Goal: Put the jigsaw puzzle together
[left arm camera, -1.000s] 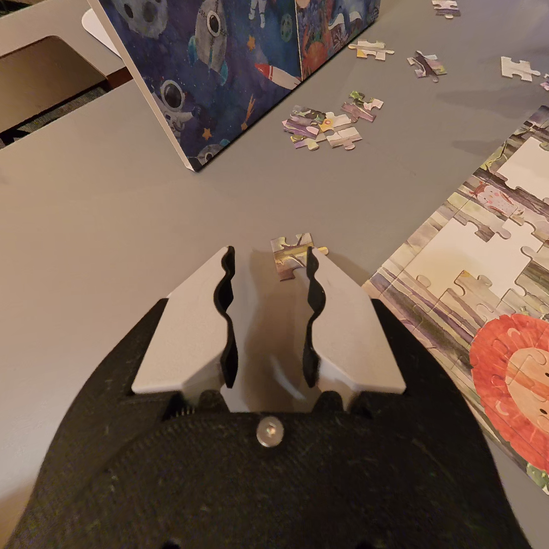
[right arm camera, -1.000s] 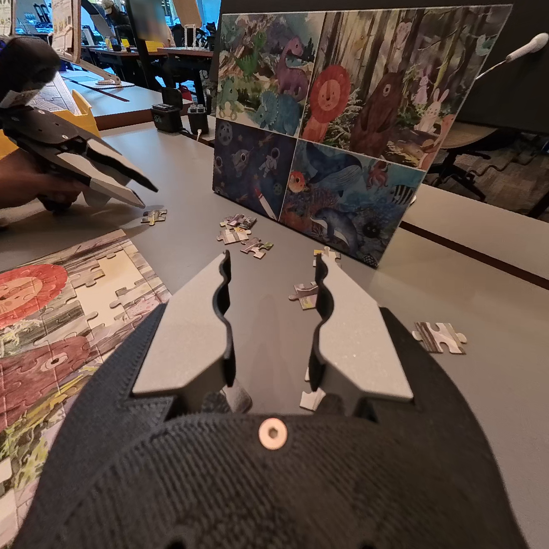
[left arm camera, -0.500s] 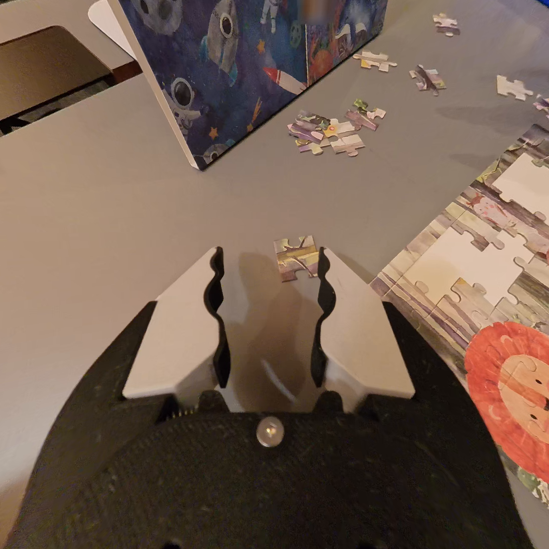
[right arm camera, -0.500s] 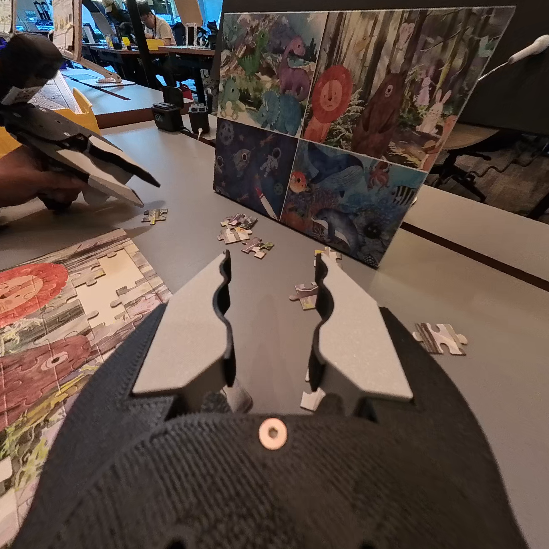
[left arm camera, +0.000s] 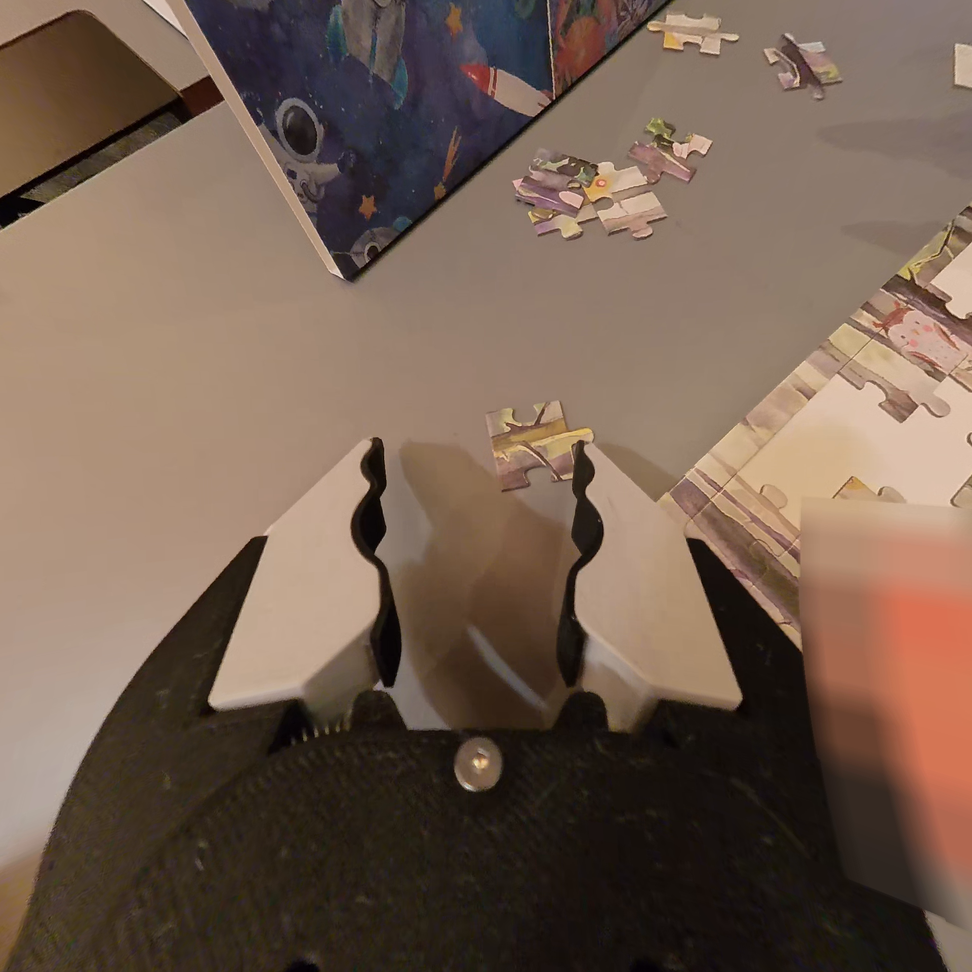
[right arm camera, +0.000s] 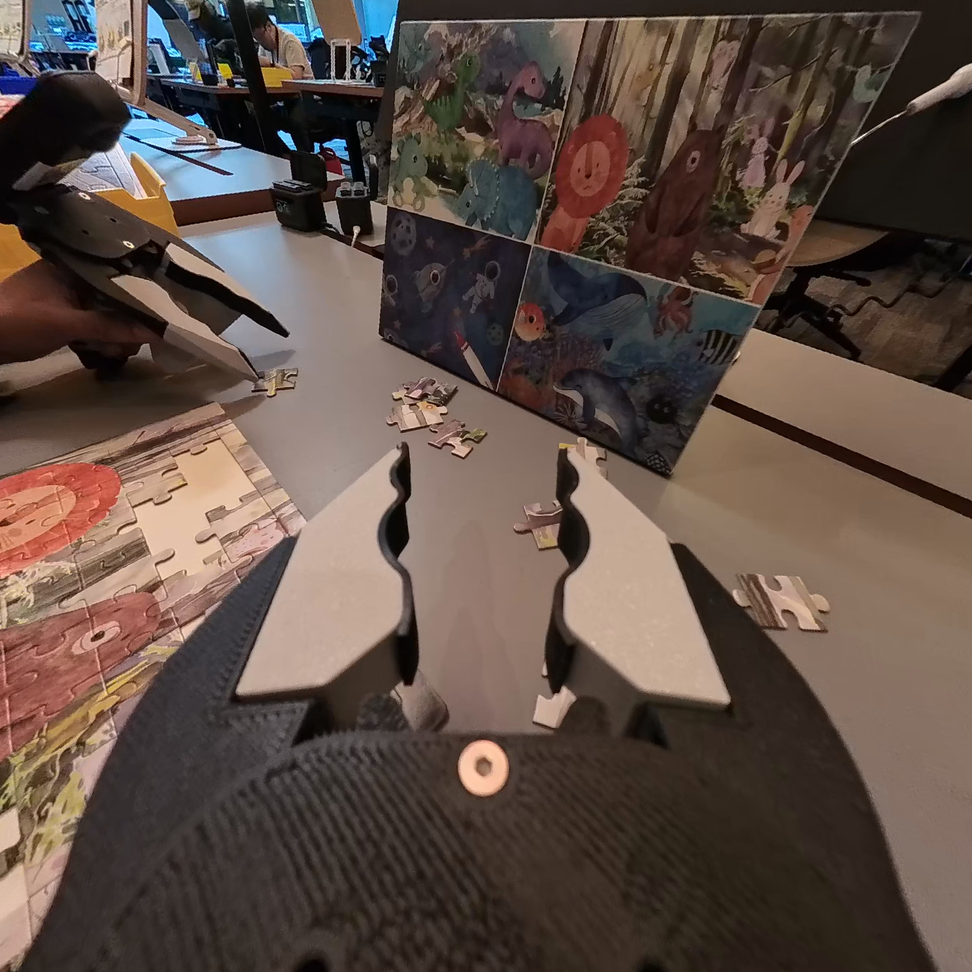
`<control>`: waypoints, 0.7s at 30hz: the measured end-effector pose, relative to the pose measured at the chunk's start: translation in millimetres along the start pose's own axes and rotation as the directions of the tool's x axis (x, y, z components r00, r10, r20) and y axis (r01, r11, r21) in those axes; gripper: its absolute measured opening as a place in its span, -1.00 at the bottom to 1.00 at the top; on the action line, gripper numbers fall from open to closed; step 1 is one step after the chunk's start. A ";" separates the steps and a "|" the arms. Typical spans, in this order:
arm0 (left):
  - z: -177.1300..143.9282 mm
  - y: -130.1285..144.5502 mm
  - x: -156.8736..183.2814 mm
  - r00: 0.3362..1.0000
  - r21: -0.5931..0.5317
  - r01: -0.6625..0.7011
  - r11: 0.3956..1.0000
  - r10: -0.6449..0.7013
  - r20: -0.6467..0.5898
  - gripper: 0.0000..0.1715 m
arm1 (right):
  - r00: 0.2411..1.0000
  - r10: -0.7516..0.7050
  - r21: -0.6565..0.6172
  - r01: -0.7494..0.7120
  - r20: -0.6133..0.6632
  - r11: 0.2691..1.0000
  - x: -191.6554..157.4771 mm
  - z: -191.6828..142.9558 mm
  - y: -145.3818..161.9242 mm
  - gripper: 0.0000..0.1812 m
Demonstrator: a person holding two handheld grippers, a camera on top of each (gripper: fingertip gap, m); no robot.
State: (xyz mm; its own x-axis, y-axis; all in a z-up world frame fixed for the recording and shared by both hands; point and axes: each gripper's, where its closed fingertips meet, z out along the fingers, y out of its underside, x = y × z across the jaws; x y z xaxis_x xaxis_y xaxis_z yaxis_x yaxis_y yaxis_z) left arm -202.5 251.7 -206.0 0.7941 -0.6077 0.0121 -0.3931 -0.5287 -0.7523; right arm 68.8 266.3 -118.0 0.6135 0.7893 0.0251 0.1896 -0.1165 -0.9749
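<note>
A part-built jigsaw puzzle with a lion lies on the grey table, and it also shows in the right wrist view. A loose purple and yellow piece lies just beyond my left gripper, which is open and low, its right fingertip at the piece's edge. In the right wrist view the left gripper has its lower tip on that piece. My right gripper is open and empty above the table, with a loose piece by its right finger.
The picture box stands upright at the back and shows in the left wrist view. A cluster of loose pieces lies near it. More pieces lie right. A hand holds the left gripper. Measured from the fingertips, the loose piece is 10 centimetres or so from the right gripper and 25 centimetres from the left. It is also in sight in the left wrist view.
My left gripper has opened wider and come down closer to the loose piece, its right tip now at the piece. My right gripper has stayed still.
</note>
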 end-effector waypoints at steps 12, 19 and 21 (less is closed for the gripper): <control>4.0 6.9 1.3 1.000 -0.052 -0.013 0.999 0.013 0.004 -0.19 | 1.000 -0.004 -0.002 0.004 0.000 1.000 -0.4 0.0 -0.2 -0.40; 4.0 8.4 5.0 1.000 -0.059 -0.010 0.998 0.008 -0.028 -0.28 | 1.000 -0.015 -0.008 0.015 0.004 1.000 -3.2 1.0 0.1 -0.40; 3.9 8.5 7.0 0.999 -0.059 -0.014 0.998 0.012 -0.041 -0.32 | 1.000 -0.016 -0.013 0.016 0.005 1.000 -3.4 1.8 1.5 -0.40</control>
State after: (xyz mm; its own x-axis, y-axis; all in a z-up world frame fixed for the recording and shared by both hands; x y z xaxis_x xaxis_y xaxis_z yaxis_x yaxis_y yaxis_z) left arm -198.5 245.2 -214.8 0.7694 -0.6380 0.0304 -0.4311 -0.5538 -0.7123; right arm 65.6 264.5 -120.0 0.6064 0.7942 0.0391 0.2096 -0.1121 -0.9713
